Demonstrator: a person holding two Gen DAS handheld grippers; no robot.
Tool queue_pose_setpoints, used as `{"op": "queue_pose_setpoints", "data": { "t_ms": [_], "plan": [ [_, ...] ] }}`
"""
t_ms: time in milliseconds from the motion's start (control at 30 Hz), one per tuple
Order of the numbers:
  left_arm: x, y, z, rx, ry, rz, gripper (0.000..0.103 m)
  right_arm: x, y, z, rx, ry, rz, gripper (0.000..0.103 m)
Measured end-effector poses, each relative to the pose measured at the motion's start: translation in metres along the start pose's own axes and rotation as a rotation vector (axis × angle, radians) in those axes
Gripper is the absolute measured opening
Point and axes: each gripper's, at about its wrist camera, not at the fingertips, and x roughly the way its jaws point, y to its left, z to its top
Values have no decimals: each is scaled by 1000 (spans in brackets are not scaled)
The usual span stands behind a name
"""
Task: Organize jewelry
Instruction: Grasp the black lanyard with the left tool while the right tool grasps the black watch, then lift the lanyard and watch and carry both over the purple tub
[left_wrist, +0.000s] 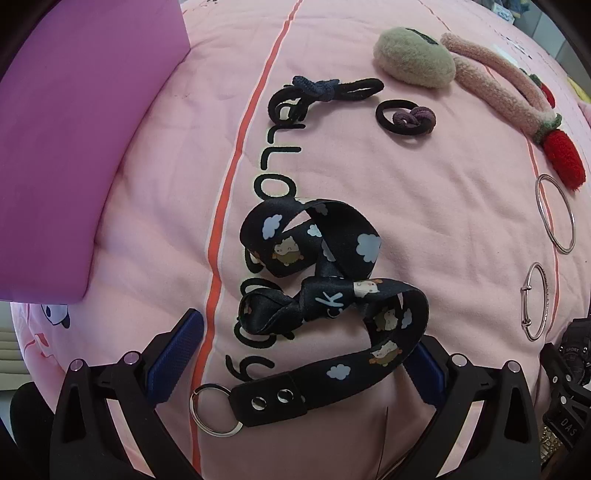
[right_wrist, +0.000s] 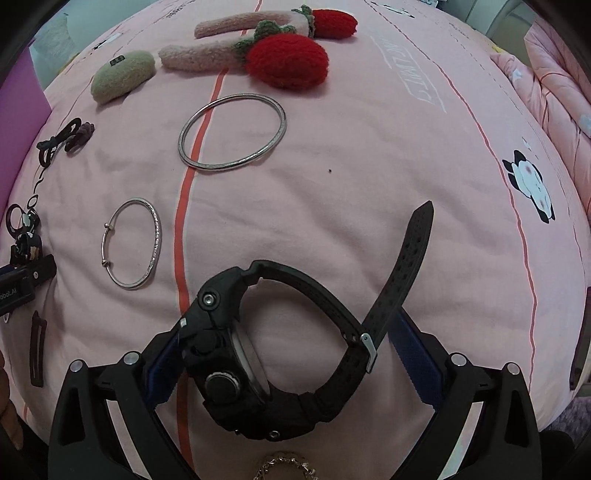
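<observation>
A black lanyard (left_wrist: 325, 280) with cloud and owl prints and a key ring (left_wrist: 216, 410) lies crumpled on the pink bedspread (left_wrist: 424, 206). My left gripper (left_wrist: 306, 354) is open, its blue pads on either side of the lanyard's lower loop. A black sport watch (right_wrist: 258, 354) lies between the open fingers of my right gripper (right_wrist: 291, 354); its strap (right_wrist: 406, 266) sticks up to the right. A large silver bangle (right_wrist: 232, 131) and a smaller one (right_wrist: 131, 242) lie beyond it.
A purple box (left_wrist: 74, 147) stands at the left. Black hair ties (left_wrist: 404, 116), a knotted hair tie (left_wrist: 317, 92), a green plush clip (left_wrist: 413, 57) and a strawberry headband (right_wrist: 284, 59) lie farther back. A brown hair clip (right_wrist: 37, 350) and a gold chain (right_wrist: 286, 467) lie near.
</observation>
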Motion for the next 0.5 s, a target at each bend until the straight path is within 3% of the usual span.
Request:
{"op": "queue_pose_setpoints", "data": {
  "t_ms": [67,133,233,267,400,500],
  "plan": [
    [-2,-1,-11,3,-9,-5,96,-5,-5,2,13,-4,15,94],
    [-7,3,-20,2,-14,-22,87,-11,-12,1,22,-13,24,93],
    [-23,-8,-33,25,-32,-49,59,-20,-16,0,16,-23,35,84],
    [-25,-11,-35,34,-36,-53,54,-27,-17,-2,11,-27,41,79],
    [-32,-16,-40,37,-53,-71,20,-35,-15,-3,6,-36,68,72],
    [-39,-14,-43,18,-58,-99,11,-40,-16,-9,25,-48,105,71]
  ]
}}
